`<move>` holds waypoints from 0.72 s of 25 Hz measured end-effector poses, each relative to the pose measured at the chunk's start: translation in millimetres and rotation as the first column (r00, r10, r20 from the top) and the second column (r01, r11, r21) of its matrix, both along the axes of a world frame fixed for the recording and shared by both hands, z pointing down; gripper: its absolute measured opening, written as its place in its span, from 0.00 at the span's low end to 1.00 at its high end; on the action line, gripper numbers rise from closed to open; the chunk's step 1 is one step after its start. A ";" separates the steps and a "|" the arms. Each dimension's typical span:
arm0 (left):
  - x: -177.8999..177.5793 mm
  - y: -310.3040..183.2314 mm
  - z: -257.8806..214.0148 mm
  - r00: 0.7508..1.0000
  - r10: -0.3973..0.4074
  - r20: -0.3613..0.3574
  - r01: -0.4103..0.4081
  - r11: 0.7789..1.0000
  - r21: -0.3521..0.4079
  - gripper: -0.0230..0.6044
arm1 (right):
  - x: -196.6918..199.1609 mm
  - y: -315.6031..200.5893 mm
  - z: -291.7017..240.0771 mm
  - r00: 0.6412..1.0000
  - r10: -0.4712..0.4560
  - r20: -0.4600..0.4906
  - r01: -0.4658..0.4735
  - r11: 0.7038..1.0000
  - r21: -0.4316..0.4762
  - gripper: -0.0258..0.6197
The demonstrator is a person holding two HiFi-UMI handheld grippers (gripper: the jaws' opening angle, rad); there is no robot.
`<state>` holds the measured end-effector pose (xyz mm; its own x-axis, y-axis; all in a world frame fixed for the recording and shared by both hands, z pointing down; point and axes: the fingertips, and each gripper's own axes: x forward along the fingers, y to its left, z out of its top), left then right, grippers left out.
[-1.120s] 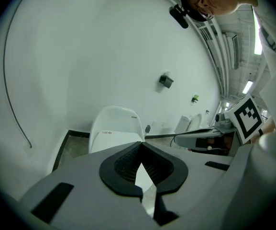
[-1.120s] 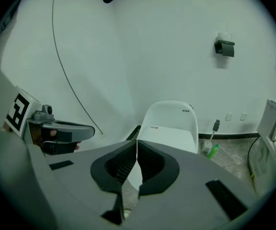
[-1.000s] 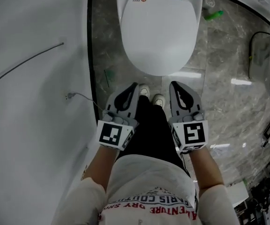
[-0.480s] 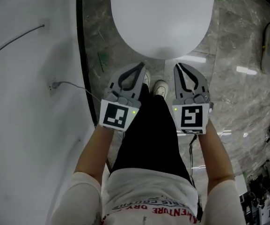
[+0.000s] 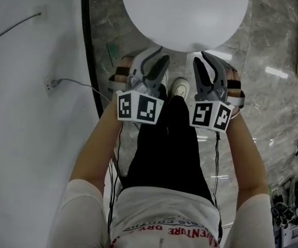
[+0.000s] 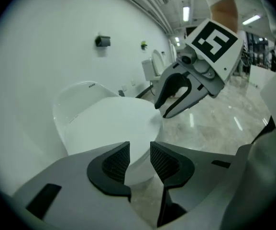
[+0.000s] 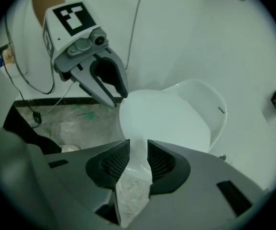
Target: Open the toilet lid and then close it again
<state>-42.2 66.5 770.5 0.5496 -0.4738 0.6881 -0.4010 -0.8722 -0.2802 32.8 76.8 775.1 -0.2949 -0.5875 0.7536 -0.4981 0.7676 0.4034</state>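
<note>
The head view looks steeply down from above the toilet lid (image 5: 185,14). Both gripper views sit low and close before it (one from each side), sharing its front edge.

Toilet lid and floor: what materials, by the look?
Toilet lid: probably moulded plastic, gloss finish; smooth, even white with a soft sheen, thin edge. Floor: polished stone or marble-look tile; grey veining, sharp reflections of lights.
</note>
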 end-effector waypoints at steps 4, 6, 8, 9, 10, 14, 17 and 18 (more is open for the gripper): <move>6.7 1.1 16.1 0.989 0.081 0.125 -0.095 0.989 0.117 0.26 | -0.9 3.1 21.4 0.984 -0.099 -0.150 0.108 0.993 0.053 0.17; 9.5 -0.2 22.0 0.981 0.093 0.172 -0.121 0.980 0.160 0.27 | 0.0 2.7 28.0 0.968 -0.133 -0.213 0.153 0.985 0.082 0.17; 10.8 -2.6 28.3 0.974 0.094 0.204 -0.133 0.974 0.183 0.28 | 0.1 1.7 33.6 0.956 -0.155 -0.250 0.184 0.978 0.098 0.17; 11.5 -3.6 31.7 0.972 0.095 0.215 -0.136 0.973 0.188 0.28 | 0.4 1.0 35.9 0.951 -0.161 -0.264 0.194 0.975 0.105 0.17; 12.1 -4.1 35.0 0.970 0.097 0.225 -0.142 0.971 0.193 0.29 | 0.9 0.4 37.8 0.947 -0.164 -0.276 0.201 0.973 0.113 0.17; 12.4 -5.0 43.1 0.955 0.104 0.278 -0.174 0.955 0.239 0.30 | 2.4 -1.8 42.8 0.929 -0.165 -0.332 0.222 0.965 0.141 0.17; 12.2 -6.3 44.6 0.946 0.111 0.305 -0.197 0.942 0.271 0.30 | 3.1 -2.7 42.3 0.925 -0.164 -0.342 0.227 0.962 0.152 0.17; 12.1 -6.7 44.4 0.944 0.111 0.310 -0.202 0.939 0.278 0.30 | 3.6 -3.2 40.9 0.929 -0.161 -0.335 0.222 0.962 0.155 0.17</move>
<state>-30.1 59.8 815.0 0.4355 -0.6077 0.6642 -0.1299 -0.7725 -0.6216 36.4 73.6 816.0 -0.1807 -0.6829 0.7079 -0.1719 0.7305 0.6609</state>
